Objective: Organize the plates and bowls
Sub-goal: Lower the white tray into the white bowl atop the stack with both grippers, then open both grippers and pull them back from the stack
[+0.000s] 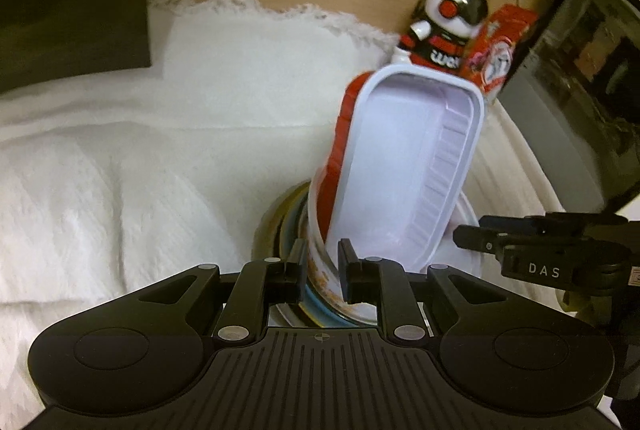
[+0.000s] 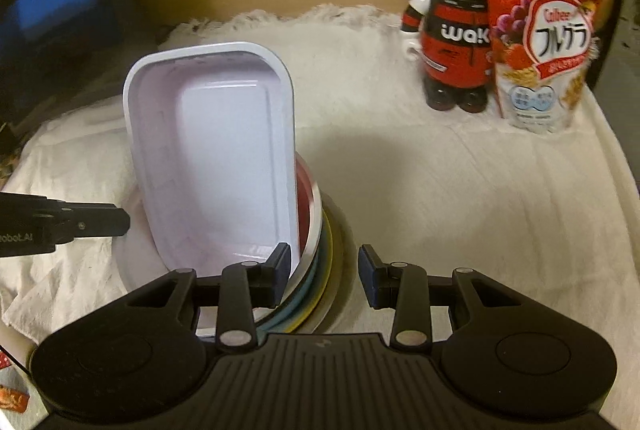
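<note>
A white rectangular tray (image 1: pixel 404 166) stands tilted on end inside a stack of round bowls and plates (image 1: pixel 316 270) on the white cloth. A red-and-white bowl (image 1: pixel 340 150) leans behind the tray. My left gripper (image 1: pixel 320 274) is shut on the stained white rim of the stack's top bowl. In the right wrist view the same tray (image 2: pixel 216 158) leans in the stack (image 2: pixel 320 262), with blue, yellow and beige rims showing. My right gripper (image 2: pixel 324 276) is open, its jaws on either side of the stack's near rim.
A panda figure (image 2: pixel 452 26) and a red cereal bag (image 2: pixel 544 30) stand at the back right of the white cloth (image 2: pixel 460 210). A dark screen (image 2: pixel 56 2) is at the back left. A dark framed panel (image 1: pixel 576 90) stands right of the stack.
</note>
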